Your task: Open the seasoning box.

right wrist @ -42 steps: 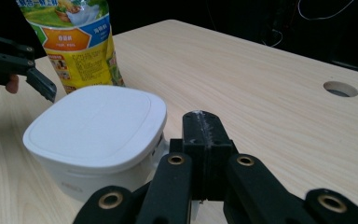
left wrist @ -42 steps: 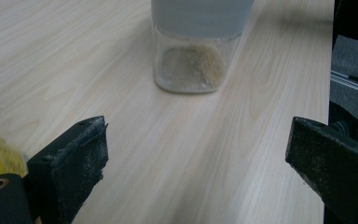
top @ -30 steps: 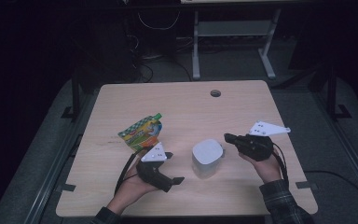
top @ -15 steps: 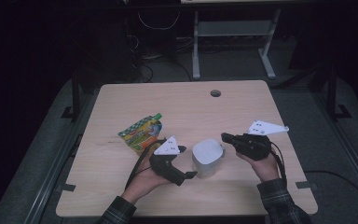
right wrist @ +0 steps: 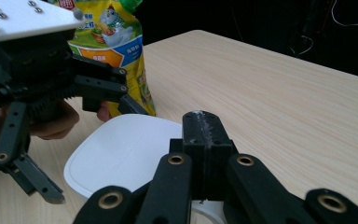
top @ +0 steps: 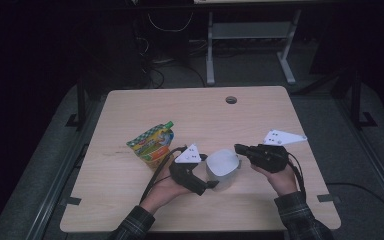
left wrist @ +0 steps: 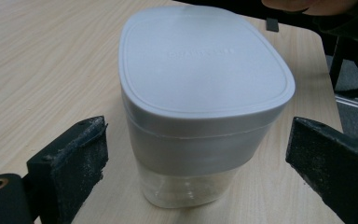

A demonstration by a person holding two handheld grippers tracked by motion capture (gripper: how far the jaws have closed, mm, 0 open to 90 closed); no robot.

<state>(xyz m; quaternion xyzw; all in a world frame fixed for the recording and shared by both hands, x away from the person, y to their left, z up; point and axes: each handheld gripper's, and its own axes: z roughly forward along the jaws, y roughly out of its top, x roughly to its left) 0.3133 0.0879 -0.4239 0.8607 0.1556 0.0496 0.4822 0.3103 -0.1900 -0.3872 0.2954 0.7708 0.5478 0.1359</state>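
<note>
Forearms in plaid sleeves enter from the near edge of the bench [top: 130, 200]. Left claw [top: 211, 184] lies low and level, cupped from below by the left hand [top: 167, 187], jaws wide on either side of the container [top: 223, 167]; in the left gripper view both pads stand clear of its walls, no contact. Right claw [top: 238, 148] is held level by the right hand [top: 277, 175], pointing toward the container's far side, jaws closed together on nothing, tip just above the lid [right wrist: 121, 154]. Container: upright near the bench's front centre, rounded-square white lid seated on it, clear lower body. Farther left, a green and yellow pouch [top: 152, 144] lies flat, spout away from the person.
</note>
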